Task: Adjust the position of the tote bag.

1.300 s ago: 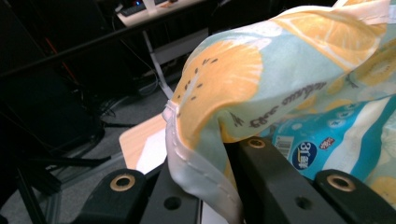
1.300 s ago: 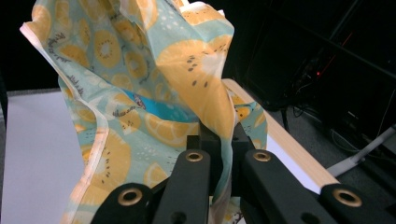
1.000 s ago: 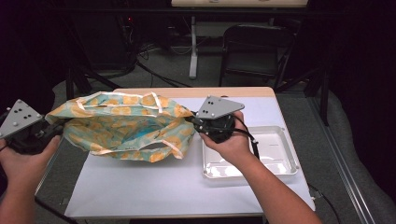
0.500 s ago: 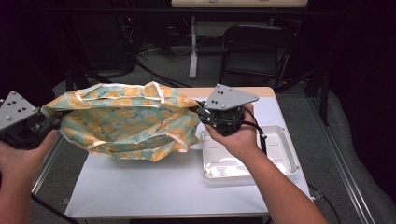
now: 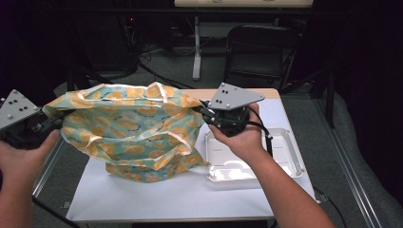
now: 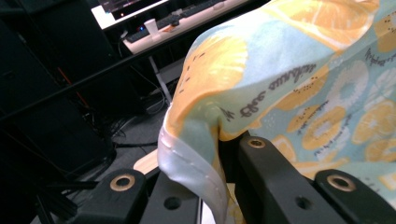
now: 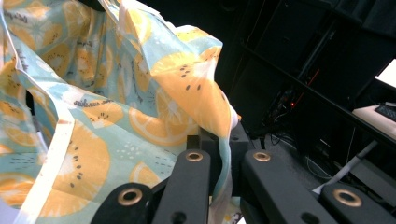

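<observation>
A light-blue cloth bag with an orange-slice print (image 5: 133, 128) hangs stretched between both grippers above the white table (image 5: 180, 194); its lower end rests on the tabletop. My left gripper (image 5: 50, 124) is shut on the bag's left edge, and its own view has the white hem (image 6: 196, 172) pinched between the black jaws. My right gripper (image 5: 202, 113) is shut on the bag's right corner; in its own view the fabric (image 7: 196, 93) runs down between the jaws. White handle straps (image 5: 161, 92) lie across the bag's top.
A shiny metal tray (image 5: 280, 164) sits on the table's right part, under the right hand. A black chair (image 5: 261, 52) and a white desk leg (image 5: 196, 52) stand beyond the table. Dark floor with cables surrounds it.
Both grippers have lifted the bag, the right one more. The bag has risen off the table, spread wider and now hangs taller between them.
</observation>
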A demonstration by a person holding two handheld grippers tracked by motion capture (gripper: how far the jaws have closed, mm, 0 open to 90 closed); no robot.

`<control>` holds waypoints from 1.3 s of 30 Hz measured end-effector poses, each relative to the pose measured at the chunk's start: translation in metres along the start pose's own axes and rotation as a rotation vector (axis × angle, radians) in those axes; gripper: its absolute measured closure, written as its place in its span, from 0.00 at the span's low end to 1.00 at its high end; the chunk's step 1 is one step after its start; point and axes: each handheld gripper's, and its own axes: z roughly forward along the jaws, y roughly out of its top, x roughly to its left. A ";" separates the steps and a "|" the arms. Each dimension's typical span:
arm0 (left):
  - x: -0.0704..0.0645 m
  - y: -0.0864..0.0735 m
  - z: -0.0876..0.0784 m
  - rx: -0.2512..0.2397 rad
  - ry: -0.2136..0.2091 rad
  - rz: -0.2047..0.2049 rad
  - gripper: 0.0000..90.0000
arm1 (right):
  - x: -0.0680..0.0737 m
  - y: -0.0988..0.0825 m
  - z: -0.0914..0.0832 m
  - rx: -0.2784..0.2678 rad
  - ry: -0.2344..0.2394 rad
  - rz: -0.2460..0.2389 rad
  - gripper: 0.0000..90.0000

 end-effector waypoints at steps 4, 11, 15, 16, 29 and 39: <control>0.001 -0.003 0.008 0.001 -0.003 -0.016 1.00 | -0.003 -0.004 0.005 0.005 -0.014 0.017 1.00; 0.002 -0.008 0.016 0.013 -0.007 -0.037 1.00 | -0.007 -0.011 0.012 0.020 -0.033 0.025 1.00; 0.002 -0.011 0.019 0.021 -0.008 -0.044 1.00 | -0.007 -0.015 0.015 0.032 -0.032 0.032 1.00; 0.002 -0.012 0.020 0.023 -0.008 -0.045 1.00 | -0.007 -0.017 0.017 0.036 -0.031 0.037 1.00; 0.002 -0.022 0.026 0.055 -0.011 -0.049 1.00 | -0.008 -0.028 0.027 0.063 -0.022 0.060 1.00; -0.002 -0.033 0.030 0.074 -0.026 -0.060 1.00 | -0.007 -0.041 0.032 0.094 -0.004 0.074 1.00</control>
